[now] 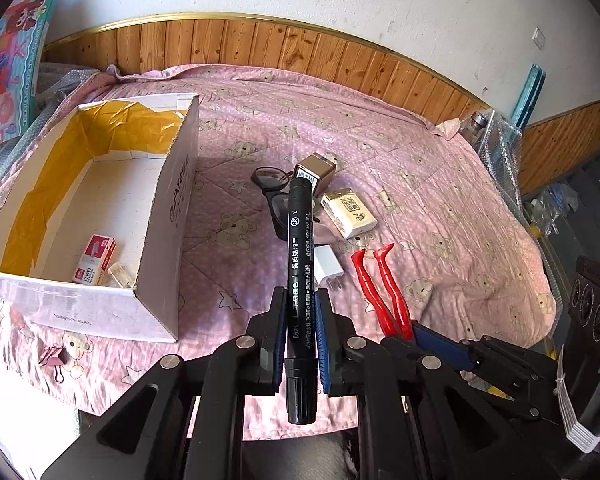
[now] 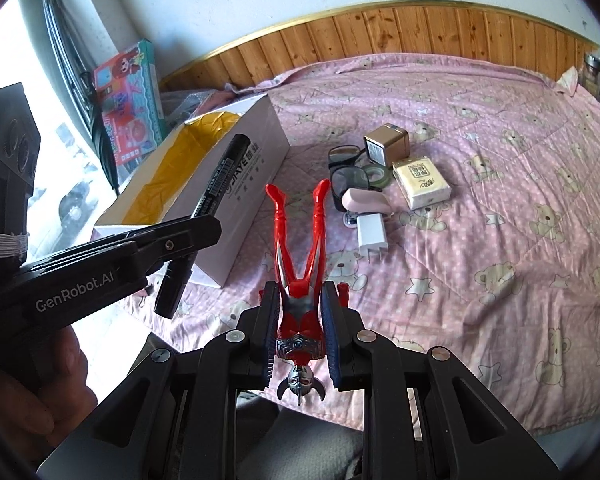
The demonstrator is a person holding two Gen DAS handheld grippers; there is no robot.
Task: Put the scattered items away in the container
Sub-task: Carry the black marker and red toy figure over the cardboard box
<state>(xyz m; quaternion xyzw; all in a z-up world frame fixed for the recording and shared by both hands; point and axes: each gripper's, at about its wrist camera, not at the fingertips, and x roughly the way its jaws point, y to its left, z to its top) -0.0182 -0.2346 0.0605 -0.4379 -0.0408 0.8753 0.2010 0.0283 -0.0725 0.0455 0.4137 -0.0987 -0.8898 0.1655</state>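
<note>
My left gripper (image 1: 298, 300) is shut on a black marker (image 1: 299, 248) that points away over the pink bedspread. To its left stands the white cardboard box (image 1: 168, 200) lined with yellow tape, holding a red-and-white staple packet (image 1: 94, 258). My right gripper (image 2: 302, 300) is shut on a red and silver hero figure (image 2: 300, 248), its legs pointing forward and its head toward the camera. In the right wrist view the left gripper (image 2: 188, 236) holds the marker (image 2: 216, 184) beside the box (image 2: 236, 184). Scattered ahead lie glasses (image 2: 346, 168), a white charger (image 2: 372, 232), a tissue pack (image 2: 422, 184) and a brown tin (image 2: 388, 144).
A pink binder clip (image 1: 56, 356) lies on the bedspread in front of the box. A roll of green tape (image 2: 376, 176) and a pink stapler (image 2: 366, 200) sit among the items. A toy box (image 1: 12, 76) leans at the far left. Wood panelling (image 1: 300, 48) backs the bed.
</note>
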